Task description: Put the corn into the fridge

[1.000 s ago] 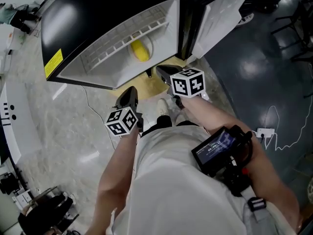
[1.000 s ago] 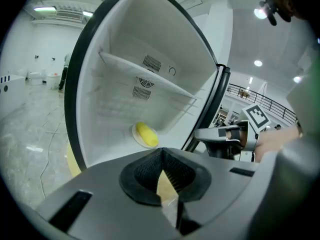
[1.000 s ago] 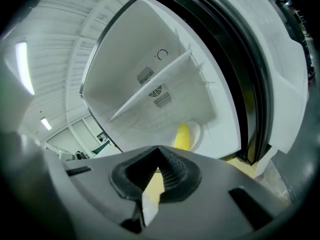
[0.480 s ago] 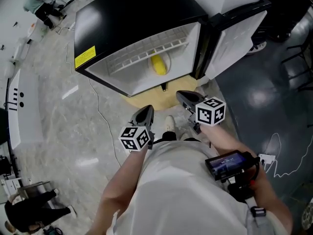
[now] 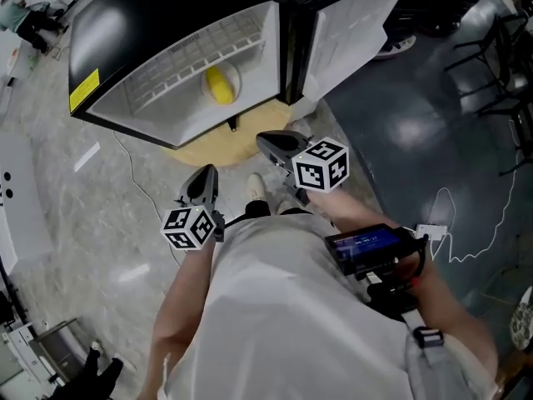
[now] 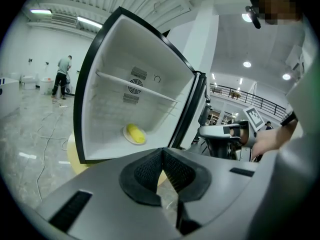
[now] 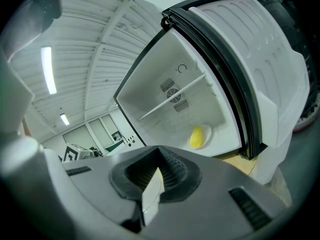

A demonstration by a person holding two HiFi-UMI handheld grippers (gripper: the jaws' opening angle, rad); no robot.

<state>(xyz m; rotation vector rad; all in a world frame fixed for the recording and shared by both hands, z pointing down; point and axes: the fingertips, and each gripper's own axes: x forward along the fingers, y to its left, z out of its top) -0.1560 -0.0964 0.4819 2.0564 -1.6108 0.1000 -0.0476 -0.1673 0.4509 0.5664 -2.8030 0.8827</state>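
Note:
The yellow corn (image 5: 219,85) lies on a white plate (image 5: 236,75) on the floor of the small black fridge (image 5: 150,23), whose door (image 5: 350,27) stands wide open to the right. The corn (image 6: 135,132) shows in the left gripper view and the corn (image 7: 196,137) in the right gripper view too. My left gripper (image 5: 206,176) and my right gripper (image 5: 266,140) hover side by side in front of the fridge, well short of its opening. The left gripper (image 6: 162,156) is shut and holds nothing. The right gripper (image 7: 159,158) is shut as well.
The fridge stands on a round yellow mat (image 5: 208,148) on the marble floor. A cable (image 5: 133,182) runs across the floor at the left, a white power strip (image 5: 429,232) lies at the right. A screen device (image 5: 366,248) sits on the right forearm. A person (image 6: 62,76) stands far off.
Both grippers have drawn back a little from the fridge, toward the body. The head view swung about meanwhile. The corn has stayed on its plate.

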